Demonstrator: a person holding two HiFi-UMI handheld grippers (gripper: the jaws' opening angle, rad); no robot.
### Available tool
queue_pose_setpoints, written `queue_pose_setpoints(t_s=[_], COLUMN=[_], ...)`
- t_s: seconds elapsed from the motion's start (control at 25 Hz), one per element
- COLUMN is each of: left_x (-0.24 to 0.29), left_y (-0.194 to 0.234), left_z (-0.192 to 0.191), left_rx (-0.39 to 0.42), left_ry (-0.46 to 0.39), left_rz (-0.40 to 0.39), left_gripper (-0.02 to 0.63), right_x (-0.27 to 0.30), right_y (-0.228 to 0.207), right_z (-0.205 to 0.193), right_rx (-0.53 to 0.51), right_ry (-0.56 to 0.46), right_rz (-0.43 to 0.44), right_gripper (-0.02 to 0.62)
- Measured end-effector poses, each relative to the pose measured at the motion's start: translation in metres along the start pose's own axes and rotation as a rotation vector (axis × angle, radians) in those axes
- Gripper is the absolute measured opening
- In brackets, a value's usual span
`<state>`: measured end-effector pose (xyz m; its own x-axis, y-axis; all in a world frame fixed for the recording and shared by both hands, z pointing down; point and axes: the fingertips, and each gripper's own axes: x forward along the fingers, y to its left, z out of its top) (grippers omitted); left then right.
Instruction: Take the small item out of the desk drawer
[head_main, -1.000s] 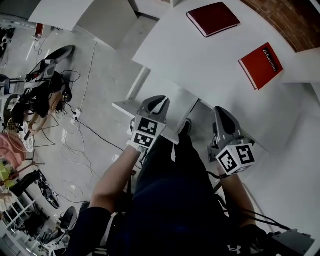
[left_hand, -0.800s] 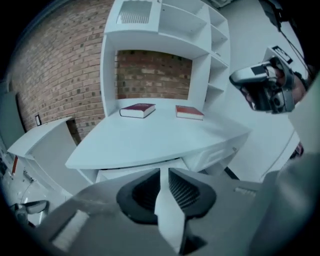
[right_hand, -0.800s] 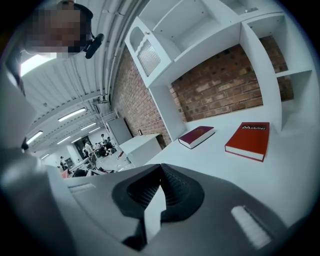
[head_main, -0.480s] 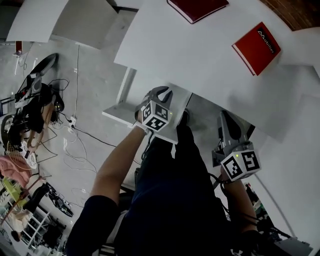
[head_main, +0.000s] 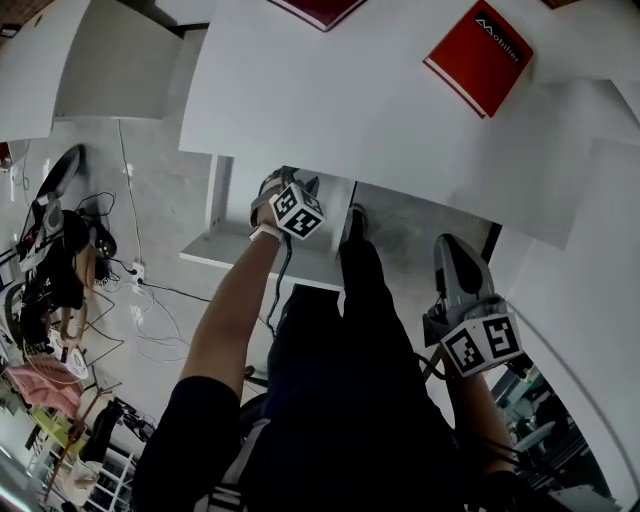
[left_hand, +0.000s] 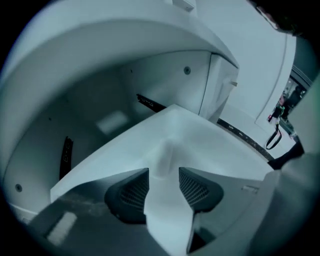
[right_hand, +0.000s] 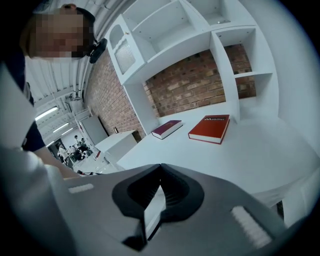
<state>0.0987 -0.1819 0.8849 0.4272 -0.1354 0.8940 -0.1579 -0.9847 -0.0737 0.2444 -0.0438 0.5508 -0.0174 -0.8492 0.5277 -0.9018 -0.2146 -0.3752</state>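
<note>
Jaws of the left gripper (left_hand: 164, 172) stand apart, having just been opening. A white edge of the drawer (left_hand: 150, 145) shows in the gap, and neither pad plainly presses on it. That gripper points steeply down at the drawer, which sticks out below the near left edge of the desk (head_main: 350, 110). The right gripper (right_hand: 160, 167) has its jaws together, tips meeting, and hangs off the desk's near right side, well apart from the drawer. No view shows the small item. On the far part of the desk lie a red book (head_main: 478, 55) and, to its left, a dark-red book (head_main: 315, 8).
</note>
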Motion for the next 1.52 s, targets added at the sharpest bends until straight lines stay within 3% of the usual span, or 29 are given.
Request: queue_pose_setpoints(t_s=[0.28,0.4,0.48,0.56,0.84,1.16,1.32,1.52], left_x=[0.029,0.044,0.046,0.042,-0.002,-0.078,-0.124,-0.196], left_y=[0.003,0.005,0.008,0.007,-0.007,-0.002,0.016,0.032], left_z=[0.008,-0.008,-0.014,-0.015,-0.028,-0.054,-0.055,-0.033], left_rx=[0.067,0.081,0.069,0.045,-0.013,-0.004,-0.089,-0.260], left_ry=[0.039,0.111,0.143,0.139,0.117,0.085,0.038,-0.104], left_rz=[0.003,0.010,0.021,0.015,-0.025,0.014,0.081,0.169], left_gripper=[0.202,0.202,0.151,0.142,0.138,0.138,0.138,0.137], right_x=[-0.008,-0.005,-0.001,0.002,0.022,0.047,0.054,0.052], right_y=[-0.005,-0.001,0.002,0.004,0.036,0.094,0.113,0.137], right_z=[-0.020,-0.025,-0.027,-0.027,-0.020,-0.003,0.007,0.022], right_rx=[0.028,0.029,0.025,0.019,-0.023,-0.099,-0.136,-0.177], right_ry=[0.027,0.040,0.046,0.051,0.055,0.034,0.020,-0.005], right_rz=[-0.029,-0.018,-0.008,0.005,0.110,0.272,0.341,0.399], right_gripper=[0.003,0.003,0.002,0.003,0.003,0.003,0.003,0.003])
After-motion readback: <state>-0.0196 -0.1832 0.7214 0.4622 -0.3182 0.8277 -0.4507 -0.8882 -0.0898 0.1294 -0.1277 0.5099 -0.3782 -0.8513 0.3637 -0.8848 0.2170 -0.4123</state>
